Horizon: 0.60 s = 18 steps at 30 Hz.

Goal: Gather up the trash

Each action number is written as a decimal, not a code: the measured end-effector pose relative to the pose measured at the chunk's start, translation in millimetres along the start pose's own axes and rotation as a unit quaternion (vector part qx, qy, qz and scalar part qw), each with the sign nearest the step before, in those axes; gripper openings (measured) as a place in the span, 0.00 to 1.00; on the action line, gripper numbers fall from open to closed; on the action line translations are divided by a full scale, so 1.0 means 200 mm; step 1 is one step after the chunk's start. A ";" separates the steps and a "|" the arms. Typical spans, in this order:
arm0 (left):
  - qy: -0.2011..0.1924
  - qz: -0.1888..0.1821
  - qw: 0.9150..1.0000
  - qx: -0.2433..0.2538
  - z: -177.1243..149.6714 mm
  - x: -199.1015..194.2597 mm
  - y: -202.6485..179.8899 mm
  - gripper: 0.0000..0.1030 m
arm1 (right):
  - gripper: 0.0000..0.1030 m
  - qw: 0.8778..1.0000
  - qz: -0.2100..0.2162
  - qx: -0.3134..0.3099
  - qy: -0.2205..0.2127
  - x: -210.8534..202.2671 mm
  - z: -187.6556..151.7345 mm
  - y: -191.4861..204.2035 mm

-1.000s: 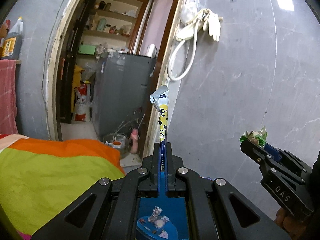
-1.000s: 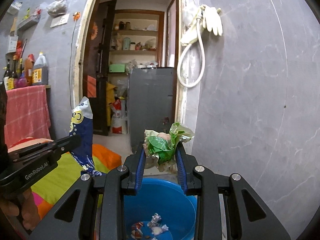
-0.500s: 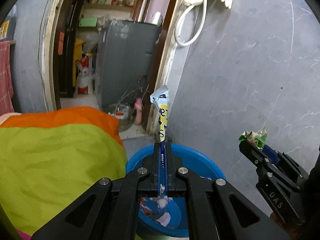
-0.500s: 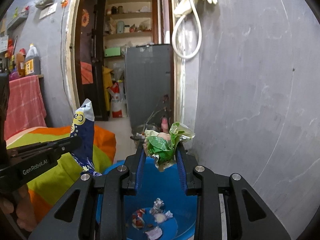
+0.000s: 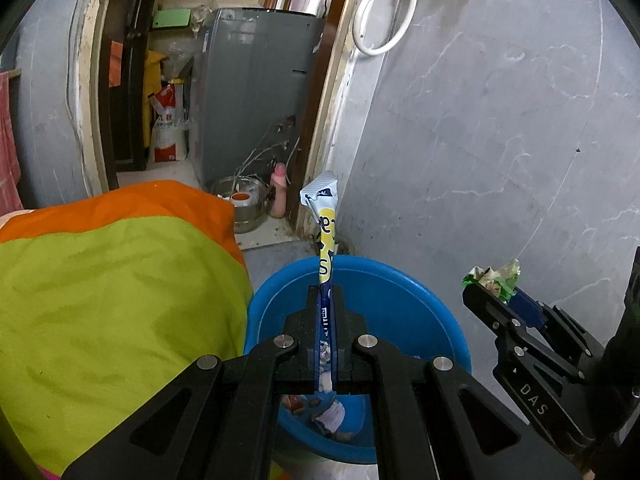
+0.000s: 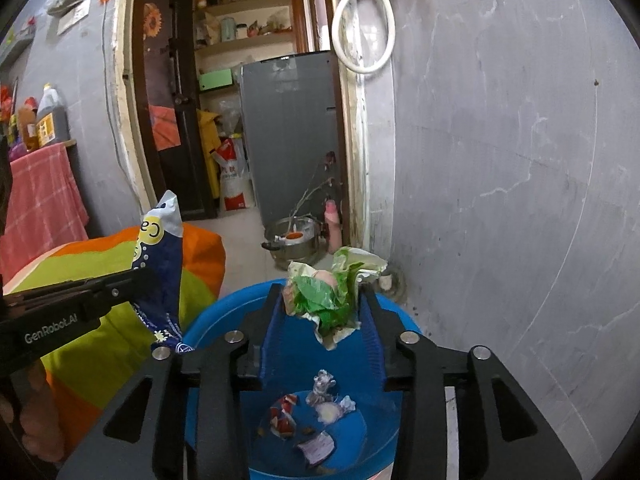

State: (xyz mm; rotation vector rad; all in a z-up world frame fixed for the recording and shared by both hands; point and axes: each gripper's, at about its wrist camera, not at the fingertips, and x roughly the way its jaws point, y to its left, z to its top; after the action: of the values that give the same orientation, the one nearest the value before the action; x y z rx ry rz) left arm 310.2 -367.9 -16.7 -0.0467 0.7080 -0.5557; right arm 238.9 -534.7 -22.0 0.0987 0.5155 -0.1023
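My left gripper is shut on a flat blue, white and yellow snack wrapper that stands upright above a blue plastic tub. The same wrapper shows at the left of the right wrist view. My right gripper is shut on a crumpled green and white wrapper, over the tub. That gripper also shows at the right of the left wrist view. Several trash scraps lie on the tub's bottom.
A bed with a green and orange cover is close on the left of the tub. A grey wall is on the right. A doorway ahead shows a grey appliance, a steel pot and a pink bottle.
Both grippers have tilted down and moved toward the tub, so more of the tub and the scraps in it show. Both keep hold of their wrappers.
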 end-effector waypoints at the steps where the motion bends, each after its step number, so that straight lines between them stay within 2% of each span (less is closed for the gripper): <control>1: 0.002 0.000 1.000 -0.001 0.00 0.00 0.01 0.02 | 0.36 1.000 0.000 0.001 0.001 0.00 0.00 0.00; 3: 0.006 -0.001 1.000 -0.005 0.00 0.01 0.01 0.04 | 0.36 1.000 0.000 0.001 0.004 0.00 0.00 -0.01; 7: 0.005 0.001 1.000 -0.009 0.01 0.01 0.03 0.19 | 0.42 1.000 0.002 0.001 0.007 0.00 0.00 0.00; 18: -0.012 0.002 1.000 -0.025 0.01 -0.06 0.07 0.29 | 0.49 1.000 -0.003 0.002 -0.005 -0.03 0.04 0.02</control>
State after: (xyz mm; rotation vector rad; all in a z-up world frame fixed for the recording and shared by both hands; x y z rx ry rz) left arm 311.3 -349.6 -10.6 -0.0992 0.6986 -0.5331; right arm 238.3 -530.7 -11.7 0.1006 0.5059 -0.1088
